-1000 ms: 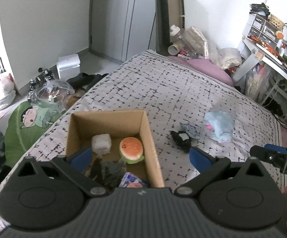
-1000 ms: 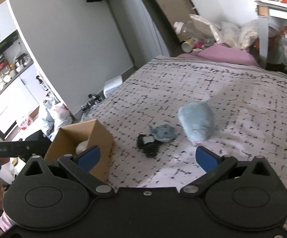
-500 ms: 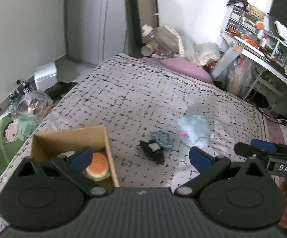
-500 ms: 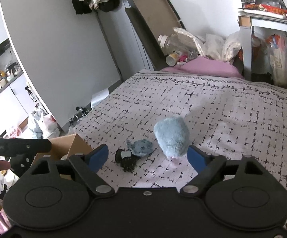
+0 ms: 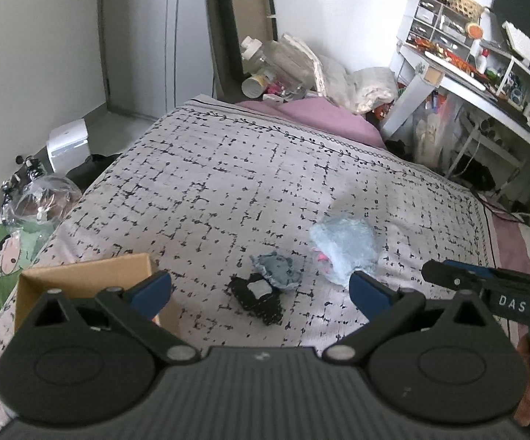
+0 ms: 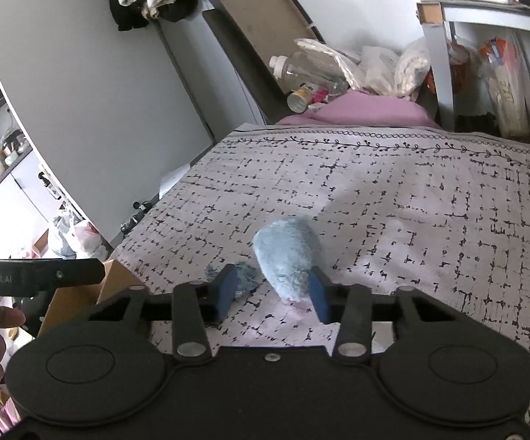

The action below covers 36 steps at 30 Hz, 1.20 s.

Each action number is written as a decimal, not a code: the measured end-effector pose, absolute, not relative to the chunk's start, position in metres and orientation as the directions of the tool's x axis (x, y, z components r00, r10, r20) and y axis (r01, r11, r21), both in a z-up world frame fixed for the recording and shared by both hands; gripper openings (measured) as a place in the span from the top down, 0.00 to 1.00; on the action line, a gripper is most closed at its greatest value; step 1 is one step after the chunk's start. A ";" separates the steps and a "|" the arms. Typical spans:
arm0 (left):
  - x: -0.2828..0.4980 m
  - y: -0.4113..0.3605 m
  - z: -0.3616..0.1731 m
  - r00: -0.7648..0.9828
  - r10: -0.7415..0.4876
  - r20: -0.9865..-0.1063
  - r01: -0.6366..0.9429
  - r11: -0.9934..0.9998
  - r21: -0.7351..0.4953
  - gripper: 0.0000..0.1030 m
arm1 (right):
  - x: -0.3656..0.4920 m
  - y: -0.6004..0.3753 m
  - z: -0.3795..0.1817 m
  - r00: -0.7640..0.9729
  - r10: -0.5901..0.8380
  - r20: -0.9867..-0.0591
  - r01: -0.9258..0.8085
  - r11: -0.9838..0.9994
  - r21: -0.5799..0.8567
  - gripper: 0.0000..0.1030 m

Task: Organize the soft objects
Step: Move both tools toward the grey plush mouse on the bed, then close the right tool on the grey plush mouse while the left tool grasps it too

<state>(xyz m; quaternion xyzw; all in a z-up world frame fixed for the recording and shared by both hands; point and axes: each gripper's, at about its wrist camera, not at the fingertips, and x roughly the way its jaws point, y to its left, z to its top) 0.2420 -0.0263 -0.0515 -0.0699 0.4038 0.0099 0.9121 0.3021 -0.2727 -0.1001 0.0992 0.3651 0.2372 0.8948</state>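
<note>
A light blue plush (image 6: pixel 287 253) lies on the patterned bed sheet (image 6: pixel 393 190). My right gripper (image 6: pixel 272 289) has its jaws closing around the plush's near end; the right pad touches the fur, while a gap shows at the left pad. A small grey-blue soft toy (image 5: pixel 277 267) and a black soft item (image 5: pixel 257 297) lie just left of the plush (image 5: pixel 343 245). My left gripper (image 5: pixel 261 289) hovers open above them, holding nothing. The cardboard box (image 5: pixel 81 275) stands at the bed's left edge, its contents hidden behind the left finger.
Purple pillow (image 5: pixel 323 117), bottles and bags pile up at the bed's head. A white desk (image 5: pixel 485 91) with cluttered shelves stands on the right. Bags and a green cartoon cushion (image 5: pixel 0 260) lie on the floor left of the bed.
My left gripper has swung right, from over the box to over the small toys. My right gripper moved in on the blue plush and its jaws narrowed around it.
</note>
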 end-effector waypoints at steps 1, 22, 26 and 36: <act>0.245 -0.028 -0.052 0.672 -0.037 -0.740 -0.073 0.991 -0.116 0.01 | 0.305 -0.274 -0.101 0.625 0.495 -0.603 -0.347 0.869 0.353 0.63; 0.312 -0.059 -0.081 0.640 -0.019 -0.768 -0.044 0.997 -0.062 0.09 | 0.367 -0.292 -0.159 0.642 0.473 -0.604 -0.284 0.878 0.385 0.74; 0.324 -0.065 -0.092 0.621 0.002 -0.784 -0.064 0.997 -0.048 0.11 | 0.378 -0.294 -0.169 0.634 0.476 -0.609 -0.268 0.874 0.405 0.74; 0.343 -0.071 -0.104 0.582 -0.010 -0.813 -0.110 0.990 -0.091 0.12 | 0.407 -0.291 -0.195 0.590 0.502 -0.632 -0.249 0.858 0.449 0.72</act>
